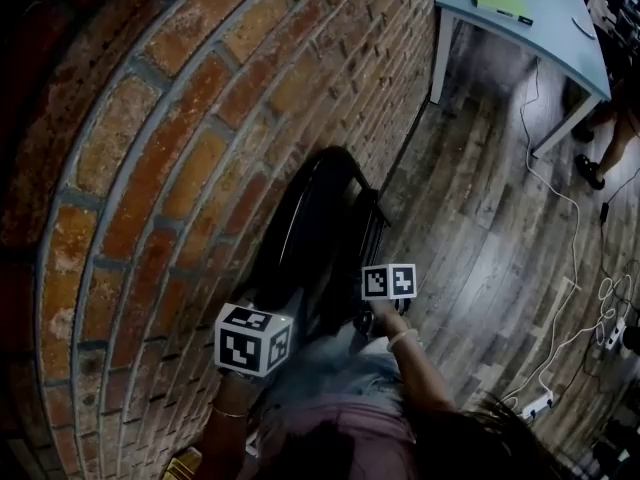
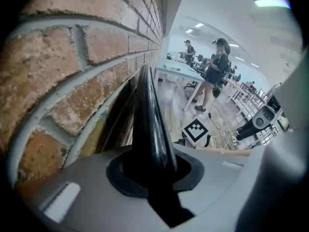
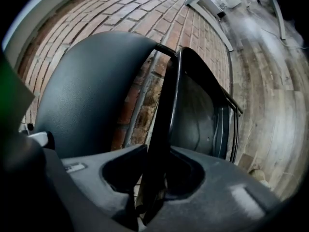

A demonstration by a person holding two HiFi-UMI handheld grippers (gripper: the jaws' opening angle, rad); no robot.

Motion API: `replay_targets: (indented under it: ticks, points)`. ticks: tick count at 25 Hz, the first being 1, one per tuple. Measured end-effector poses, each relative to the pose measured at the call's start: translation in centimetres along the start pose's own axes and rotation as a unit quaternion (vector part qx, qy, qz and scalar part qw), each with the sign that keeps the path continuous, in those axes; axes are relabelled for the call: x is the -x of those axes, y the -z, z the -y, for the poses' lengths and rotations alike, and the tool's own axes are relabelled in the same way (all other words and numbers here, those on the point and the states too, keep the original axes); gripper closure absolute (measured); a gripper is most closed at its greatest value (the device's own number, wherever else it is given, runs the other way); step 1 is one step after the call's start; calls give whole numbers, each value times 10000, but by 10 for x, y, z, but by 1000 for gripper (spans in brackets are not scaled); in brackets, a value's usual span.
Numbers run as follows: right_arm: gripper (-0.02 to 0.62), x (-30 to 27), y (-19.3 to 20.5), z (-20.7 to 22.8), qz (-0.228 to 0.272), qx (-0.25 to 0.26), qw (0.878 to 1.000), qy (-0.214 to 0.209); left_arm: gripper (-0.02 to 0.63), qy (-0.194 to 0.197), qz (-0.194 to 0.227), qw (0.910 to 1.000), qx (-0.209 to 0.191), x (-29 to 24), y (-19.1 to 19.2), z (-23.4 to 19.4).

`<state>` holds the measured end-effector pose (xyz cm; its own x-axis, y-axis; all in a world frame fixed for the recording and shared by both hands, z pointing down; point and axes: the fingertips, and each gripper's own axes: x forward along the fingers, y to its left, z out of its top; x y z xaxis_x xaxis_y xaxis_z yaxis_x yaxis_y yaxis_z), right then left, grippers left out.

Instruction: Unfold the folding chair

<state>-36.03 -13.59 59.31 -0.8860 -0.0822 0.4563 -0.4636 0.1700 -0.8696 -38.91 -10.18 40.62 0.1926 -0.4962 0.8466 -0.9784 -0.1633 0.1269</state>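
The folded black folding chair (image 1: pixel 318 226) leans upright against the brick wall (image 1: pixel 150 148). In the head view my left gripper (image 1: pixel 254 338) is at the chair's near left edge and my right gripper (image 1: pixel 388 284) at its right edge. In the left gripper view a glossy black chair edge (image 2: pixel 148 124) runs straight into the left gripper (image 2: pixel 157 178), which is shut on it. In the right gripper view the thin black seat rim (image 3: pixel 163 124) sits in the right gripper (image 3: pixel 154 178), whose jaws are closed on it. The rounded backrest (image 3: pixel 82 95) is to its left.
A light blue table (image 1: pixel 545 23) stands at the far right with a green pad on it. White cables and a power strip (image 1: pixel 537 404) lie on the wooden floor (image 1: pixel 480 238). A person (image 2: pixel 216 71) stands by the table, and the wall is close on the left.
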Motion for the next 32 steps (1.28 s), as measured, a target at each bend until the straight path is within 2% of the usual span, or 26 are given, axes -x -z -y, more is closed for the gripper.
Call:
replay_targets:
  ticks: [6, 14, 21, 32]
  points:
    - [500, 13, 0, 6, -136, -74, 9999, 26, 540, -1, 26, 10000, 55, -2, -2, 17]
    - [497, 33, -8, 14, -45, 77, 10000, 15, 532, -52, 141, 9999, 76, -5, -12, 42]
    - [494, 56, -14, 26, 77, 11, 9999, -65, 526, 32, 188, 9997, 133, -10, -22, 68]
    - [499, 98, -21, 50, 442, -124, 9989, 69, 532, 339, 177, 9991, -182, -25, -34, 113]
